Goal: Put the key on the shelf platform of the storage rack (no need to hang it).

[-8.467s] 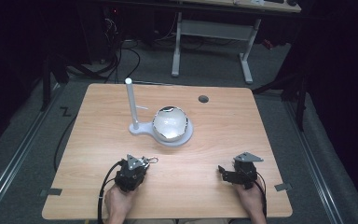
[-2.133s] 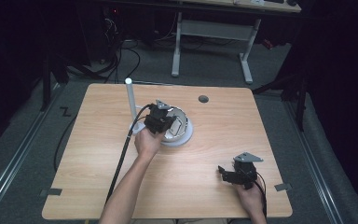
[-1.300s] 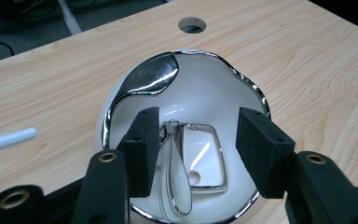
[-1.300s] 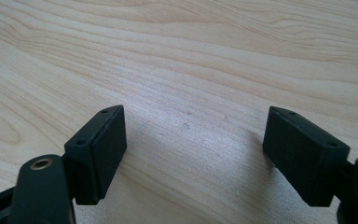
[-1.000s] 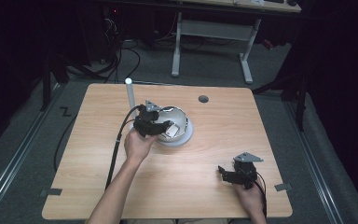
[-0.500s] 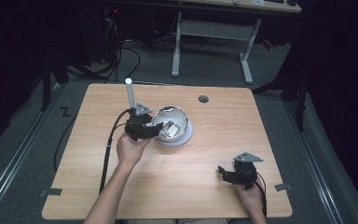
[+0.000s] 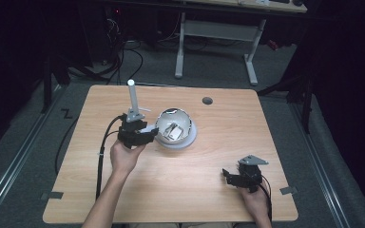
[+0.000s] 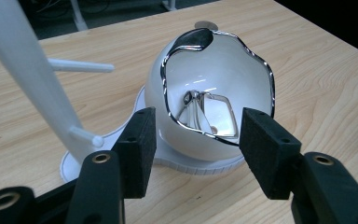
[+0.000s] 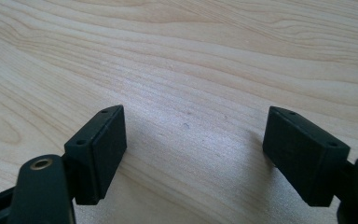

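Left claw [image 8: 196,154] agape before one white dome [image 8: 214,93]; right claw [image 9: 193,158] agape, empty.

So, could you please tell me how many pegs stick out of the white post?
2: one peg higher up the post, pointing toward the shell, and one short peg low down, just above the left gripper's fingers. Others may be hidden behind the post.
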Tool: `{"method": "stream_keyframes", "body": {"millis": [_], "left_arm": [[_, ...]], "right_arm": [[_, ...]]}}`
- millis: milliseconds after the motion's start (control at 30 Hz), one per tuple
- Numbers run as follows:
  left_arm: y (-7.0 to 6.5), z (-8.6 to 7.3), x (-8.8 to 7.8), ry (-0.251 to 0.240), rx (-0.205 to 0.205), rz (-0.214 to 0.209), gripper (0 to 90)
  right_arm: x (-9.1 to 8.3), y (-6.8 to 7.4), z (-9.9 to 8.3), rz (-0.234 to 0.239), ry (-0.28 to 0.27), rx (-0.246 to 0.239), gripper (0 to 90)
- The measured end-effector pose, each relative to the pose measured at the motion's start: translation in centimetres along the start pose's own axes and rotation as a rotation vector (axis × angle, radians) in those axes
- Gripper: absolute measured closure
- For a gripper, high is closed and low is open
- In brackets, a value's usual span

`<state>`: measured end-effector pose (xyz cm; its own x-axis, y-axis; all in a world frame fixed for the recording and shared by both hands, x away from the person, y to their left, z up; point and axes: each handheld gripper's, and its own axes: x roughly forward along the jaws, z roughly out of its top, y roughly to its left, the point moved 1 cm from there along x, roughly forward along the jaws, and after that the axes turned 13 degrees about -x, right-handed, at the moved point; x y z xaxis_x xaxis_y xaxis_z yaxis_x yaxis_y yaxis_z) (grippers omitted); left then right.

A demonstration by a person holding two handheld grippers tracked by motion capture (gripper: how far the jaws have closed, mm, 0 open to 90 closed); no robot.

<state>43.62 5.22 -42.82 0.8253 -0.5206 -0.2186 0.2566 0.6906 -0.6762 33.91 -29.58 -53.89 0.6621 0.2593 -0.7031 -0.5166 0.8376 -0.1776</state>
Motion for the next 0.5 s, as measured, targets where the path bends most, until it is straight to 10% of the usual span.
{"method": "stream_keyframes", "body": {"millis": [500], "left_arm": [[1.3, 0.5, -2.9, -0.03, -0.028, 0.003, 46.4]], "right_arm": [[0.0, 0.0, 0.0, 0.001, 0.0, 0.0, 21.9]]}}
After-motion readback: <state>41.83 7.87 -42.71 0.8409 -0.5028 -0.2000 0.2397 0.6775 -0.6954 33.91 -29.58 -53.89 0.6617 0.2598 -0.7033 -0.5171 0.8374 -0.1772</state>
